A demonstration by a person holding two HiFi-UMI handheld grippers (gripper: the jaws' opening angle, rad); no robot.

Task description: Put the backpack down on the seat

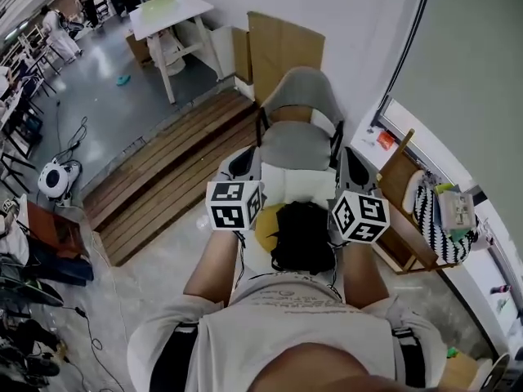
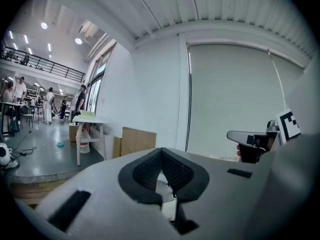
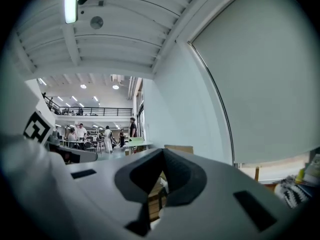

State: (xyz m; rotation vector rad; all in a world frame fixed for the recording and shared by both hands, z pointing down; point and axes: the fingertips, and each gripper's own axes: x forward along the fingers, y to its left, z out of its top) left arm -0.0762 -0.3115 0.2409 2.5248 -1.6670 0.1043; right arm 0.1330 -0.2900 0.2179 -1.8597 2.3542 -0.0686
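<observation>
The backpack (image 1: pixel 301 233), black with a yellow side and a white panel, hangs in front of my chest between the two grippers. My left gripper (image 1: pixel 243 160) is at its left and my right gripper (image 1: pixel 356 166) at its right, both shut. In the left gripper view the left gripper (image 2: pixel 161 170) has a bit of white pinched at the slit between its jaws. The right gripper (image 3: pixel 161 166) shows the same in the right gripper view. The grey chair's seat (image 1: pixel 296 144) stands just beyond and below the backpack, against the wall.
A wooden platform (image 1: pixel 163 178) runs to the left of the chair. A cardboard sheet (image 1: pixel 282 43) leans behind it, and a white table (image 1: pixel 167 15) stands further back. At the right is a wooden rack (image 1: pixel 404 219) with a striped bag (image 1: pixel 433 211). People stand far off at the upper left.
</observation>
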